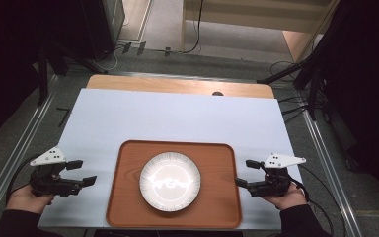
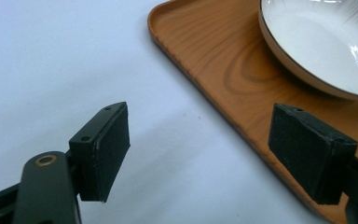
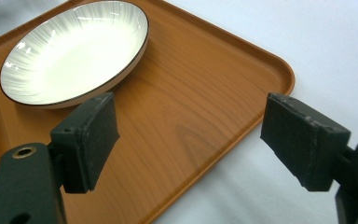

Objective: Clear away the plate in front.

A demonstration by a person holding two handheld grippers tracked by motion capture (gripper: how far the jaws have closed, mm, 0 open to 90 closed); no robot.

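left gripper (image 1: 85,171): near left corner of the white tabletop (image 1: 177,118), jaws spread, nothing between them, just beside the tray's left edge
right gripper (image 1: 245,172): near right corner, jaws spread, empty, at the tray's right edge
tray (image 1: 128,197): wood-grain, against the near edge, centred
plate (image 1: 170,180): white, dark-rimmed, in the tray's middle
far edge: bare wooden strip (image 1: 177,85)

Orange-brown wood-grain tray (image 1: 128,207); white plate (image 1: 170,181), fine radial lines, thin dark rim; pale blue-white table (image 1: 177,118); black grippers.
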